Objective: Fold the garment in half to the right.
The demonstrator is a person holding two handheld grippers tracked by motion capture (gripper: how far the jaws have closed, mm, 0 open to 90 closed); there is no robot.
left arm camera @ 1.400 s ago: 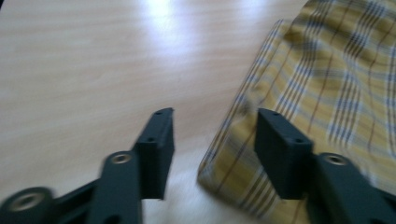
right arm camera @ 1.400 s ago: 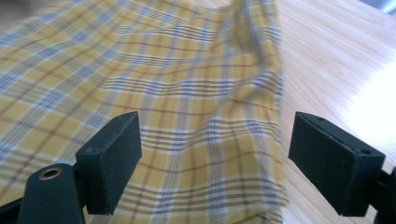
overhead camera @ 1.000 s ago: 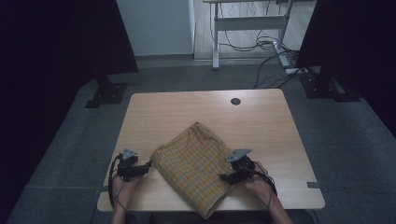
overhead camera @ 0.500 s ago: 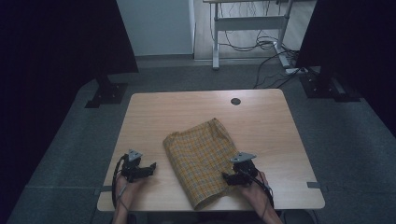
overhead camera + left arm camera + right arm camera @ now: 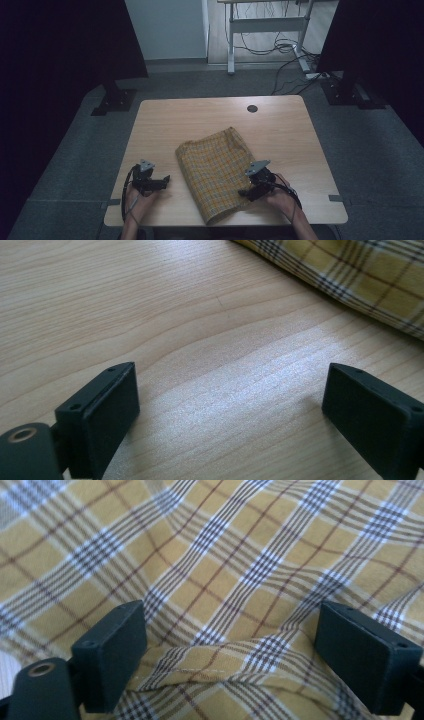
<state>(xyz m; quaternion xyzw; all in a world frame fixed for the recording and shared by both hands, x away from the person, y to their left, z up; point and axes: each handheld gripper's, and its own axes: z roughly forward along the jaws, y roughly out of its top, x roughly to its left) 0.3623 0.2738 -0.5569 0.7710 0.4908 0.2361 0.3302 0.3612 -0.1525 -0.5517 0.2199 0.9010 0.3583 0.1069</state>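
Now the yellow plaid cloth [image 5: 217, 172] is seen folded narrower than a second ago, flat on the light wooden table [image 5: 280, 120], both the left gripper [image 5: 164, 180] and right gripper [image 5: 243, 191] released, jaws just opened, so this fold is judged complete.

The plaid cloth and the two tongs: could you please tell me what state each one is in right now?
Plaid cloth: folded, lying flat on the table.
Left tongs: open, jaws just been opening, bare wood between them, apart from the cloth.
Right tongs: open, jaws just been opening, a hemmed edge of the cloth between them, pads not pressing on it.
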